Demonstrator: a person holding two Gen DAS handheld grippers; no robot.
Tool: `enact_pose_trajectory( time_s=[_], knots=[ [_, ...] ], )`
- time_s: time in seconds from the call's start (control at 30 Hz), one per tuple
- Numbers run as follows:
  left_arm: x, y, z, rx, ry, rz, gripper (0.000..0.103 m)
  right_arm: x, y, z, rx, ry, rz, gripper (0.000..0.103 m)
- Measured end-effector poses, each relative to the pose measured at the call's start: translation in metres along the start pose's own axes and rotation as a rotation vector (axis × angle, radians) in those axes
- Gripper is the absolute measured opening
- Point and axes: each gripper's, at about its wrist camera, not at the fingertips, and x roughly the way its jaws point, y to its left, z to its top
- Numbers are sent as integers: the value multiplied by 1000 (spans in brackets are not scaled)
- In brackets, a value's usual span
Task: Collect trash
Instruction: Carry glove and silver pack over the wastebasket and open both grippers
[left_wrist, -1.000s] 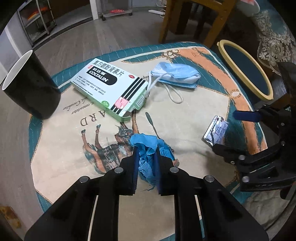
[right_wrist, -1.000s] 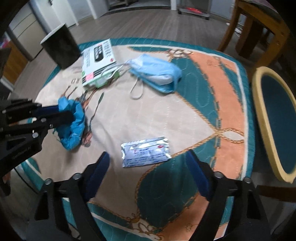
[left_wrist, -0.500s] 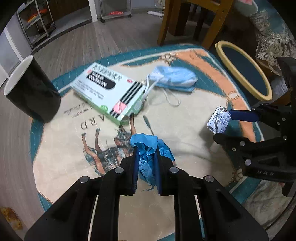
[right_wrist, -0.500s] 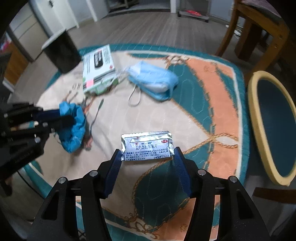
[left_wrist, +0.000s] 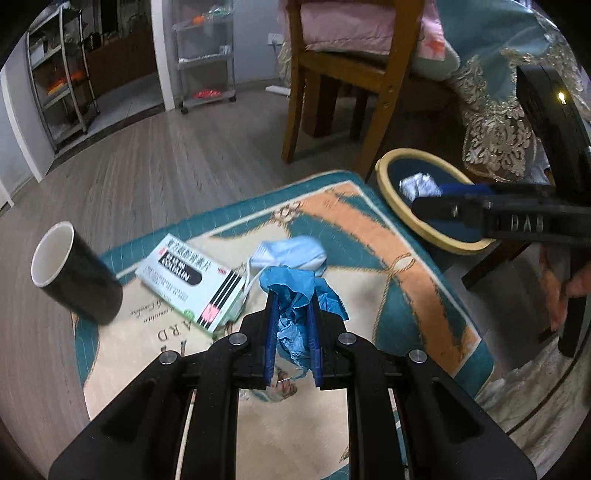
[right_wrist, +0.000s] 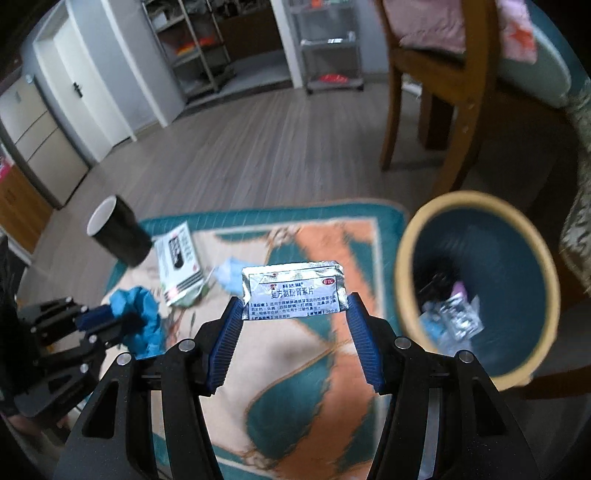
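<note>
My left gripper (left_wrist: 291, 299) is shut on a crumpled blue glove (left_wrist: 295, 291), lifted above the patterned table mat (left_wrist: 406, 273). In the right wrist view my right gripper (right_wrist: 294, 306) is shut on a silver foil medicine sachet (right_wrist: 293, 293), held flat by its two side edges above the mat (right_wrist: 295, 369). The round bin (right_wrist: 476, 291) with a tan rim stands to the right and holds several bits of trash. The same bin (left_wrist: 391, 195) shows in the left wrist view behind the right gripper's fingers (left_wrist: 461, 212). A medicine box (left_wrist: 188, 280) and a blue face mask (left_wrist: 291, 253) lie on the mat.
A black cup (left_wrist: 74, 273) with a white inside stands at the mat's left edge. A wooden chair (left_wrist: 340, 85) and a cloth-draped table (left_wrist: 498, 122) are behind the bin. Metal shelves (right_wrist: 325, 44) stand at the far wall across the wooden floor.
Both grippers have risen and tipped up. The right gripper closed on the foil sachet and lifted it off the mat toward the bin. The left still grips the blue glove.
</note>
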Motion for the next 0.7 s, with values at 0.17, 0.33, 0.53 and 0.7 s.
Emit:
enact_pose_trajectory(
  time_s=[0.17, 0.33, 0.53, 0.7],
  knots=[
    [-6, -12, 15, 15, -29, -19, 14, -31, -22, 19, -48, -88, -67, 59],
    [-3, -30, 39, 34, -50, -53, 14, -63, -71, 35, -27, -173, -154, 59],
    [13, -60, 76, 75, -63, -101, 14, -57, -122, 37, 64, -160, -196, 59],
    [36, -87, 109, 106, -54, -137, 14, -45, -154, 32, 131, -122, -206, 59]
  ],
)
